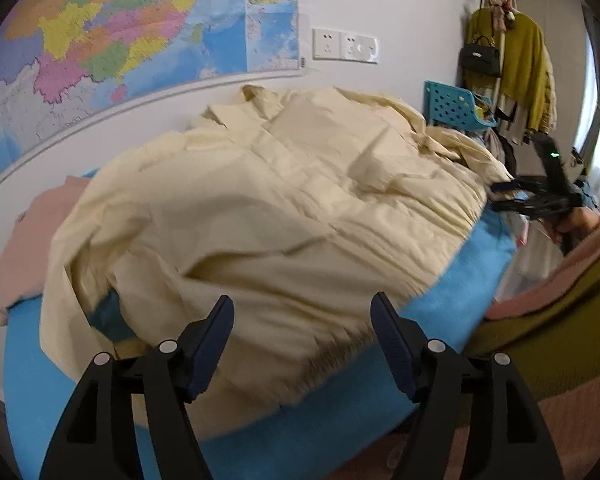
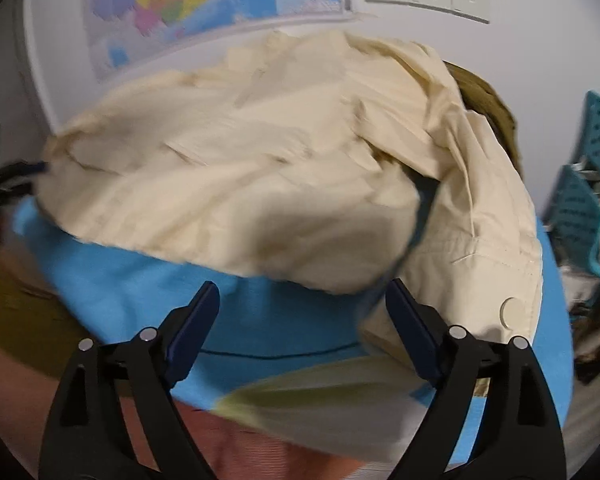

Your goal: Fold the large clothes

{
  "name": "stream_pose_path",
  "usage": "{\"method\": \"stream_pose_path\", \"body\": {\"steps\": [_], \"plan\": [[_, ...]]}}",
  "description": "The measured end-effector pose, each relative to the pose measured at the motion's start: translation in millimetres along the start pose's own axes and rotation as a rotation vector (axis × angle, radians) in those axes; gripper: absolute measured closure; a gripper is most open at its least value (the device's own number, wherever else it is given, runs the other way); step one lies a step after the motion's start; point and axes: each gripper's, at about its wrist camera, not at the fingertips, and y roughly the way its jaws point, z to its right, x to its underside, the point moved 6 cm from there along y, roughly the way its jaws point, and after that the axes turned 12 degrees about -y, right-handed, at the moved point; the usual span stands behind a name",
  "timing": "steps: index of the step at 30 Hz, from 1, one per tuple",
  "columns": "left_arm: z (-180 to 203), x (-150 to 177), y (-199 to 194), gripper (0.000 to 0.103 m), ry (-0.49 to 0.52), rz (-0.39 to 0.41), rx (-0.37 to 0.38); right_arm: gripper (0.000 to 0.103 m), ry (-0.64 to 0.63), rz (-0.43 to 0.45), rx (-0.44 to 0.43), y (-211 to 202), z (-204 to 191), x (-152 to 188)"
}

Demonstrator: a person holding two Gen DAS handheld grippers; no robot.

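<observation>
A large cream shirt (image 1: 268, 200) lies rumpled, collar toward the wall, on a blue-covered surface (image 1: 40, 360). My left gripper (image 1: 302, 308) is open over the shirt's near hem, and its pads do not press the cloth. At the right edge of the left wrist view a hand holds my right gripper (image 1: 505, 196) beside the shirt's side. In the right wrist view the shirt (image 2: 240, 168) fills the middle. My right gripper (image 2: 303, 292) stands open over the blue cover (image 2: 112, 280), with a buttoned cuff (image 2: 512, 312) beside its right finger. A blurred pale cloth edge (image 2: 320, 392) crosses below.
A pink garment (image 1: 24, 240) lies at the left and an olive one (image 2: 484, 96) peeks out under the shirt. Teal perforated baskets (image 1: 452, 106) and a rack of hanging clothes (image 1: 520, 60) stand at the right. A map (image 1: 100, 40) and sockets (image 1: 344, 46) are on the wall.
</observation>
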Motion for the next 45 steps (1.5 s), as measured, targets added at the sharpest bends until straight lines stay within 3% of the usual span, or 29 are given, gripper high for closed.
{"method": "stream_pose_path", "body": {"steps": [1, 4, 7, 11, 12, 13, 14, 16, 17, 19, 22, 23, 25, 27, 28, 29, 31, 32, 34, 36, 38, 39, 41, 43, 45], "plan": [[1.6, 4.2, 1.4, 0.032, 0.007, -0.005, -0.007, 0.022, -0.004, 0.013, 0.04, 3.1, 2.5, -1.1], [2.4, 24.4, 3.1, 0.026, 0.027, -0.048, -0.018, 0.023, 0.042, 0.054, 0.018, 14.8, 12.8, -1.9], [4.1, 42.7, 11.7, 0.021, 0.047, -0.1, -0.064, 0.036, 0.105, 0.105, -0.033, 22.7, 19.8, -7.1], [3.6, 38.9, 24.0, 0.018, 0.023, -0.051, -0.098, 0.082, 0.215, 0.183, -0.152, 21.7, 28.1, -18.1], [-0.7, 33.1, 28.3, 0.018, -0.001, -0.026, -0.105, 0.091, 0.235, 0.195, -0.163, 19.4, 28.6, -20.9], [-5.7, 27.6, 32.7, 0.019, -0.031, -0.006, -0.12, 0.093, 0.265, 0.206, -0.2, 16.4, 30.0, -23.9], [-11.8, 21.8, 37.5, 0.029, -0.073, 0.008, -0.138, 0.094, 0.276, 0.217, -0.213, 9.5, 27.9, -26.3], [-31.4, 7.8, 42.3, 0.073, -0.224, 0.02, -0.137, 0.096, 0.304, 0.266, -0.294, -12.6, 24.7, -35.7], [-39.7, 1.2, 37.1, 0.08, -0.289, 0.036, -0.107, 0.097, 0.323, 0.284, -0.343, -25.6, 22.5, -37.5], [-46.2, -9.4, 22.7, 0.092, -0.349, 0.064, -0.04, 0.097, 0.352, 0.341, -0.454, -55.6, 18.3, -44.9], [-41.2, -21.3, -7.8, 0.094, -0.322, 0.092, -0.008, 0.097, 0.301, 0.383, -0.46, -95.4, 12.0, -49.2], [-37.1, -22.7, -15.4, 0.094, -0.301, 0.092, 0.006, 0.097, 0.282, 0.362, -0.428, -100.4, 11.4, -45.8], [-29.9, -18.2, -22.4, 0.092, -0.226, 0.068, -0.008, 0.096, 0.231, 0.267, -0.36, -95.5, 9.7, -33.6], [-25.6, -7.3, -13.3, 0.083, -0.167, 0.003, -0.031, 0.086, 0.22, 0.099, -0.34, -67.8, 8.0, -12.0], [-24.4, -0.6, -6.3, 0.078, -0.144, -0.035, -0.044, 0.082, 0.204, 0.005, -0.284, -53.1, 9.8, 1.0], [-24.2, 3.6, -2.3, 0.068, -0.124, -0.059, -0.048, 0.071, 0.196, -0.049, -0.254, -45.9, 12.1, 8.4], [-22.8, 8.8, -1.7, 0.062, -0.061, -0.064, -0.088, 0.067, 0.184, -0.091, -0.256, -44.5, 16.8, 15.2], [-23.0, 5.6, -7.5, 0.059, -0.055, -0.047, -0.088, 0.062, 0.167, -0.084, -0.234, -53.2, 24.3, 12.3], [-23.8, -3.3, -35.2, 0.045, -0.057, 0.029, -0.013, 0.047, 0.102, -0.053, -0.234, -80.2, 34.3, 4.1], [-28.9, -12.9, -66.9, 0.036, -0.054, 0.131, 0.041, 0.044, 0.047, -0.001, -0.209, -106.0, 45.9, -6.2], [-32.5, -23.1, -85.7, 0.034, -0.074, 0.212, 0.09, 0.041, 0.056, 0.08, -0.208, -123.8, 57.8, -25.7], [-34.2, -31.9, -93.6, 0.029, -0.083, 0.263, 0.084, 0.041, 0.07, 0.129, -0.205, -128.7, 65.5, -36.9], [-39.7, -52.5, -84.3, 0.026, -0.078, 0.281, 0.015, 0.041, 0.086, 0.176, -0.167, -118.8, 75.1, -60.3], [-48.2, -77.2, -54.4, 0.025, -0.046, 0.258, -0.119, 0.041, 0.053, 0.188, -0.126, -90.1, 73.2, -89.1], [-54.7, -92.3, -22.7, 0.025, -0.022, 0.21, -0.189, 0.043, 0.011, 0.18, -0.087, -57.7, 67.8, -118.2]]}}
